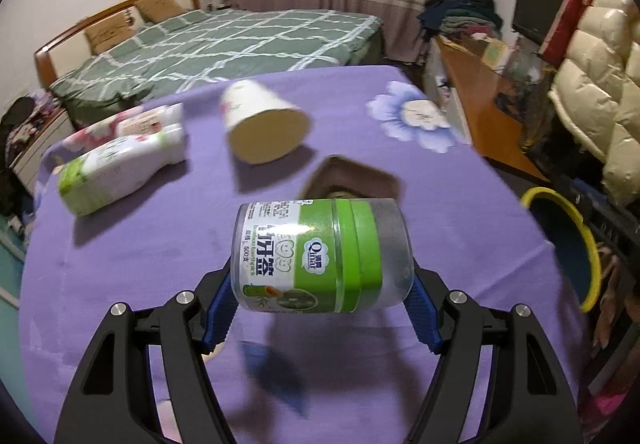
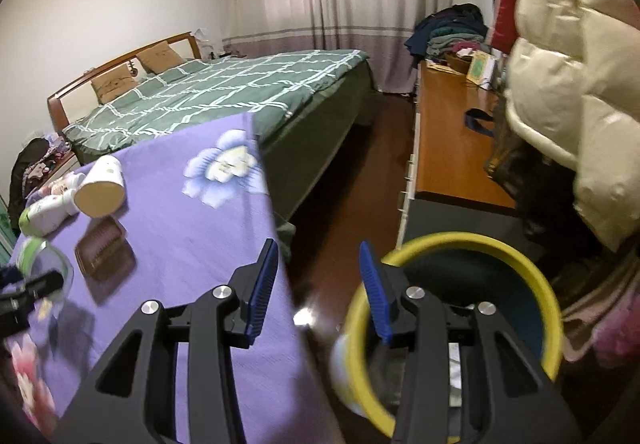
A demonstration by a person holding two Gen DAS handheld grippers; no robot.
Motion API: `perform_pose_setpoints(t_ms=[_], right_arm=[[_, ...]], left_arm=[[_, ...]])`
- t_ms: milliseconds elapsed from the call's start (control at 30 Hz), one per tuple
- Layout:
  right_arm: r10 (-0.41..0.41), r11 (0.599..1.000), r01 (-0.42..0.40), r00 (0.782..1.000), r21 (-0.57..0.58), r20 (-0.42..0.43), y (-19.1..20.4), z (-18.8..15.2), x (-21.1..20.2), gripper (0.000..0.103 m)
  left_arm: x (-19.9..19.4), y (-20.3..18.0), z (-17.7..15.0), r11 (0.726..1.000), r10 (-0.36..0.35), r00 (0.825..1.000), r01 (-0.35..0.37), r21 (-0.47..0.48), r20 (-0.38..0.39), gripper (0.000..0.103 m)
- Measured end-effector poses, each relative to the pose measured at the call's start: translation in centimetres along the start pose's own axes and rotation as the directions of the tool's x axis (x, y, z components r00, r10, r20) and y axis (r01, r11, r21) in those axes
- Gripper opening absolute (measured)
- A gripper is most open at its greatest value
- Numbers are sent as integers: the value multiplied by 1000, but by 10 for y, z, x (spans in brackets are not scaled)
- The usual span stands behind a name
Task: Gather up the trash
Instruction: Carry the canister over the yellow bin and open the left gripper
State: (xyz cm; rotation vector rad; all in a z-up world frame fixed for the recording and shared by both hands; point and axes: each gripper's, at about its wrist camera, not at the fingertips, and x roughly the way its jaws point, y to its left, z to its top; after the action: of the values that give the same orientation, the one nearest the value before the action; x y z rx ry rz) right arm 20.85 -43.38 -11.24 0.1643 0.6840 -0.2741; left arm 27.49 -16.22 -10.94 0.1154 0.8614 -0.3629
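Now left tongs [image 1: 320, 318] clamp jar [image 1: 320, 256]; bin [image 2: 516, 256] beside table edge [image 2: 276, 236]

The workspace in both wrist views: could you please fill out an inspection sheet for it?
Surface: table under a purple floral cloth.
Job's things: toothpick jar held on its side above the cloth; paper cup tipped over; two white pouches lying flat; brown tray; yellow-rimmed bin on the floor beside the table, something pale inside.
Clutter: nothing seen besides the trash.
Grippers: left gripper shut on the jar; right gripper open, empty, at the bin's rim.
Cables: nothing seen.
Surroundings: green checked bed, curtains, wooden desk, cream puffer coat.
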Motion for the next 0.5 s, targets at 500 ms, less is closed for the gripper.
perform_pose_setpoints(t_ms=[500], right_arm=[[-143, 984, 142, 990, 107, -4, -120, -52, -77, 44]], left_arm=[[26, -178, 18, 949, -231, 970, 241, 205, -75, 71]])
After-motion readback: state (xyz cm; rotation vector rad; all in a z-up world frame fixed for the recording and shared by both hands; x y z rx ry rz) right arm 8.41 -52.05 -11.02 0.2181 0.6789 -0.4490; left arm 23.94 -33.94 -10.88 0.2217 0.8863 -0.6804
